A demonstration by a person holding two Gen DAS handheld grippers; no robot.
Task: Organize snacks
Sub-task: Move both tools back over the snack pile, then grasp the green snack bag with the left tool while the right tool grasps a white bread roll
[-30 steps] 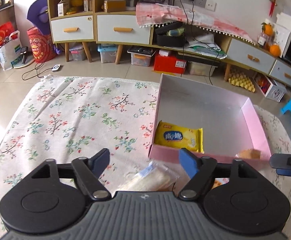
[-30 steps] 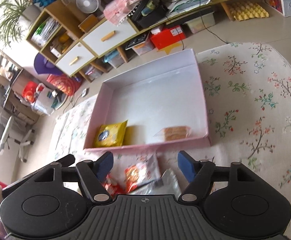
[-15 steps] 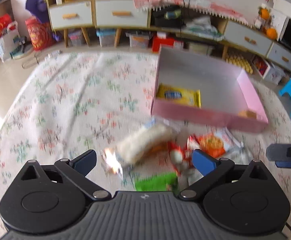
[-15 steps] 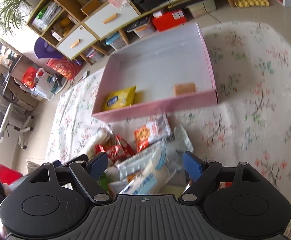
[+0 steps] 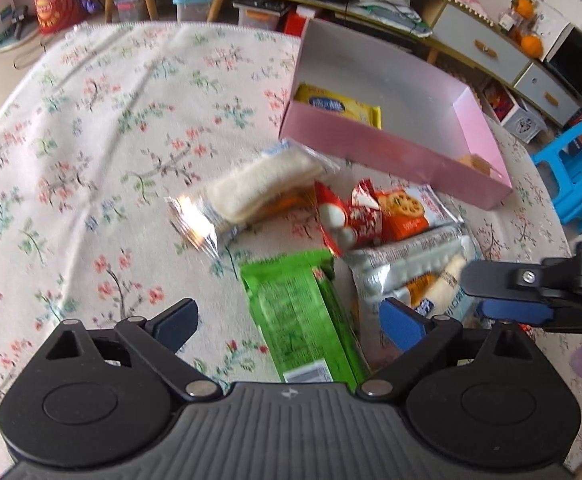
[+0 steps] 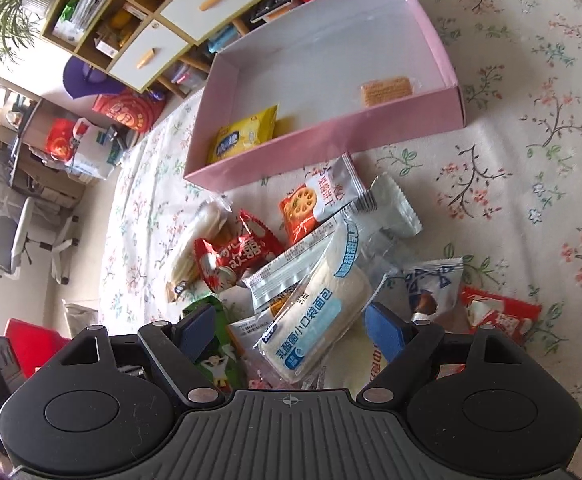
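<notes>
Underneath, floral tablecloth [image 5: 91, 128]; behind, cluttered shelving [image 6: 131, 32].

Floral cloth [image 5: 91, 152]: pink box [image 5: 371, 148], snacks [image 6: 315, 312]

box [image 6: 331, 148]: 2 packets inside | snack pile [image 6: 311, 264]: on cloth [image 6: 531, 152], before box

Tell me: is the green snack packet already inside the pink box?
No. In the left wrist view the green snack packet lies on the floral cloth outside the pink box, which holds only a yellow packet and a small biscuit.
</notes>
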